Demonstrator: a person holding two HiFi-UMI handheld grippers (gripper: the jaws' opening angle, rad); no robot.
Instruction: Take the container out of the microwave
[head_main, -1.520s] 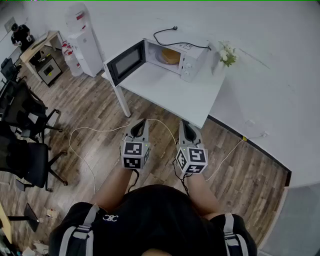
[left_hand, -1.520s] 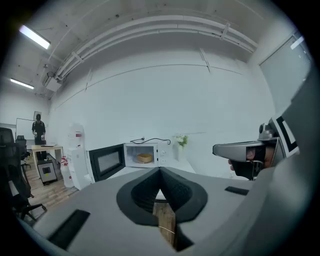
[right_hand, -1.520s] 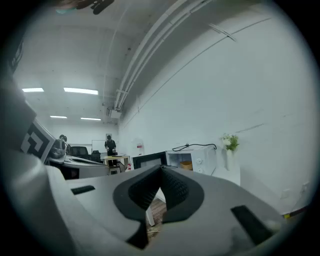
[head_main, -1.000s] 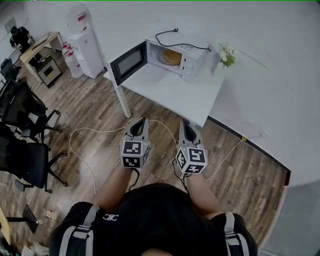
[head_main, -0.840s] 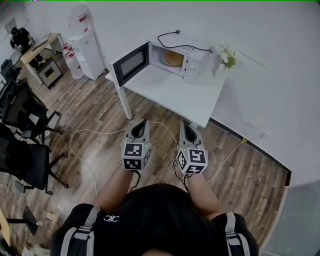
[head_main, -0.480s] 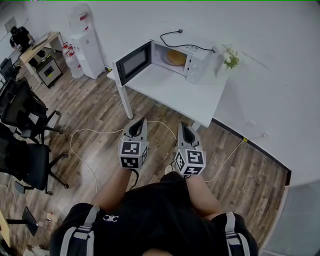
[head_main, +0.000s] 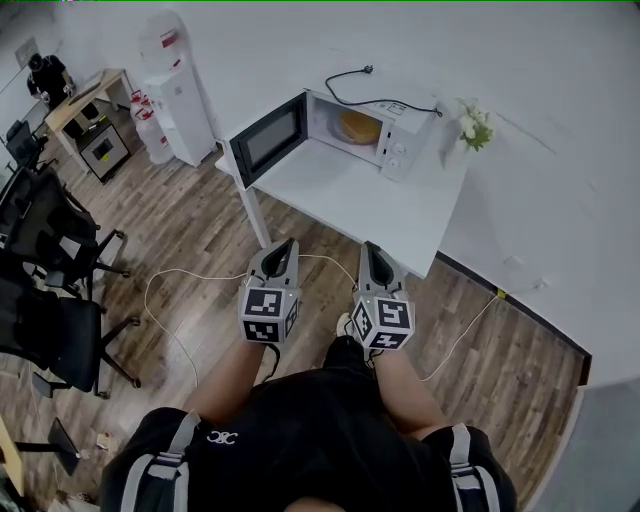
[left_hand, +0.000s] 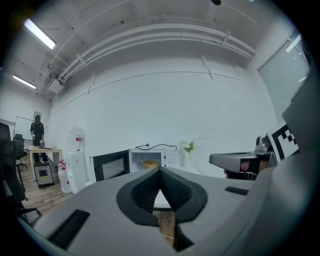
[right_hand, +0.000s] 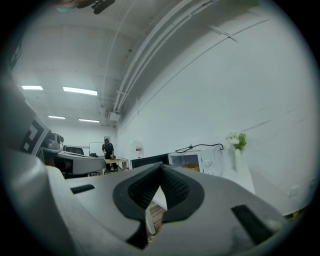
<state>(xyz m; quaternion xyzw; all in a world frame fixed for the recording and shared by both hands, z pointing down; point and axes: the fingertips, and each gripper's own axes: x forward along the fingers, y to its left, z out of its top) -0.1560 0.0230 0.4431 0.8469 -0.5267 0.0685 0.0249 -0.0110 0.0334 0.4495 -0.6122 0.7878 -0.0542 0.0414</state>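
Note:
A white microwave (head_main: 375, 135) stands on a white table (head_main: 380, 205) with its door (head_main: 268, 142) swung open to the left. Inside sits a round yellow container (head_main: 358, 126). Both grippers are held side by side over the wooden floor, short of the table's front edge and pointing at it. My left gripper (head_main: 281, 248) is shut and empty, and so is my right gripper (head_main: 372, 250). The left gripper view shows the microwave (left_hand: 152, 159) and the container (left_hand: 149, 163) far beyond the closed jaw tips (left_hand: 160, 171). The right gripper view shows the microwave (right_hand: 199, 160) beyond its tips (right_hand: 161, 167).
A vase of flowers (head_main: 472, 125) stands on the table right of the microwave. A water dispenser (head_main: 180, 95) is by the wall at left. Office chairs (head_main: 50, 250) fill the left side. A white cable (head_main: 170, 300) loops across the floor. A person (head_main: 45, 70) stands far off.
Both grippers have moved forward toward the table, which now sits lower and closer in the head view. Both stayed shut.

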